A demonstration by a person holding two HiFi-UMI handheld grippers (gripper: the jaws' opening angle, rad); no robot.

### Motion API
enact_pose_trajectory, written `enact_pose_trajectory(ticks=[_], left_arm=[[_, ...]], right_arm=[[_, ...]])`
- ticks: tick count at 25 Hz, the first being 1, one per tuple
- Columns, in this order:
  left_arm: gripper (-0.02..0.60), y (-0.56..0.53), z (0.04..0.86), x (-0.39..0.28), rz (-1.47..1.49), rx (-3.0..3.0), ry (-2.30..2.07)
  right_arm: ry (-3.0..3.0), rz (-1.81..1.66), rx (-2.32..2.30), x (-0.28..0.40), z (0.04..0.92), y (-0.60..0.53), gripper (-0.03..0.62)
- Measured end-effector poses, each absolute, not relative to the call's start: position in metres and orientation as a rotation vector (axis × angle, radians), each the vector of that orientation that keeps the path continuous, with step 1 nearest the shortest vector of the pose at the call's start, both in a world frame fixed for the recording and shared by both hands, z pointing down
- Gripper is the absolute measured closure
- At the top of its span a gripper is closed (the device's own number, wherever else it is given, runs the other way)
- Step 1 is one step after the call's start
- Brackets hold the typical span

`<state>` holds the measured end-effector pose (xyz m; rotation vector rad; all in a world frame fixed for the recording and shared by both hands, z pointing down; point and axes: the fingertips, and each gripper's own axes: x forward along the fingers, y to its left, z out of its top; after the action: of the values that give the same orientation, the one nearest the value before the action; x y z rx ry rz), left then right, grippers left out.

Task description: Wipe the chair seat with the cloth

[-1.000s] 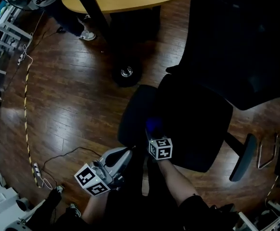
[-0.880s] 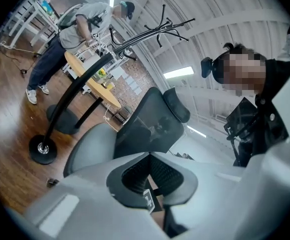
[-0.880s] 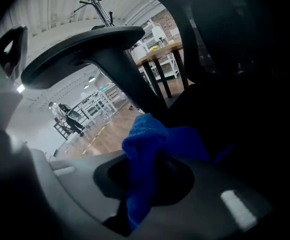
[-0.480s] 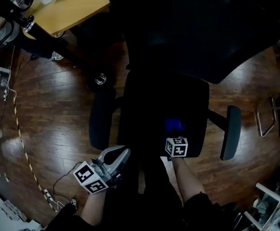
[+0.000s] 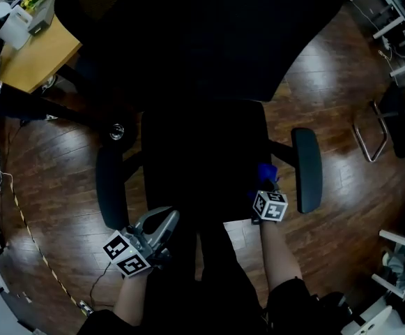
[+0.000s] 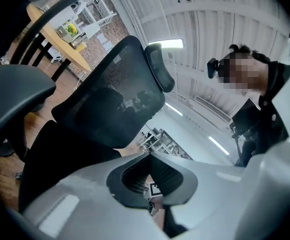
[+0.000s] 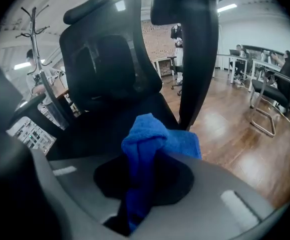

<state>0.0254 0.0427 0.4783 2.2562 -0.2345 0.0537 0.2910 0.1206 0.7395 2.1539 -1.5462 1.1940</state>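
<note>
A black office chair fills the middle of the head view, its seat (image 5: 202,159) between two armrests (image 5: 108,187) (image 5: 307,169). My right gripper (image 5: 267,187) is at the seat's front right edge, beside the right armrest, shut on a blue cloth (image 5: 266,173). In the right gripper view the cloth (image 7: 152,139) bunches up between the jaws of the right gripper (image 7: 142,184) over the dark seat (image 7: 105,129). My left gripper (image 5: 159,223) hovers off the seat's front left corner, shut and holding nothing. The left gripper view looks up past the shut left gripper (image 6: 149,154) at the mesh backrest (image 6: 115,99).
A wooden table (image 5: 28,54) with a cup stands at the upper left. The chair's base caster (image 5: 116,131) shows below it. A metal chair frame (image 5: 369,128) stands on the wood floor at the right, and a cable (image 5: 17,201) runs along the left.
The right gripper has carried the blue cloth rightward across the seat's front, from its left side to the right armrest. The view has shifted, centring the chair. The left gripper stays shut.
</note>
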Motion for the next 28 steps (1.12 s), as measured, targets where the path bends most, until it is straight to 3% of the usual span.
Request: enact_pose_trajectory(ticks=[8,21,28], left_arm=[[0.578,0.036,0.483,0.013,0.035,2.246,-0.291],[0.578,0.035,0.487,-0.064,-0.053,2.187,-0.518],[0.578,0.047,0.488,-0.105,-0.054,2.174,-0.628]], right_arm=[[-1.721,1.135,2.122,0.277,0.722,0.116,0.533],[-2.218,1.228,1.441,-0.067,0.714,0.037,0.533],[-2.191,1.071,1.259,-0.116,0.738,0.047,0.533]])
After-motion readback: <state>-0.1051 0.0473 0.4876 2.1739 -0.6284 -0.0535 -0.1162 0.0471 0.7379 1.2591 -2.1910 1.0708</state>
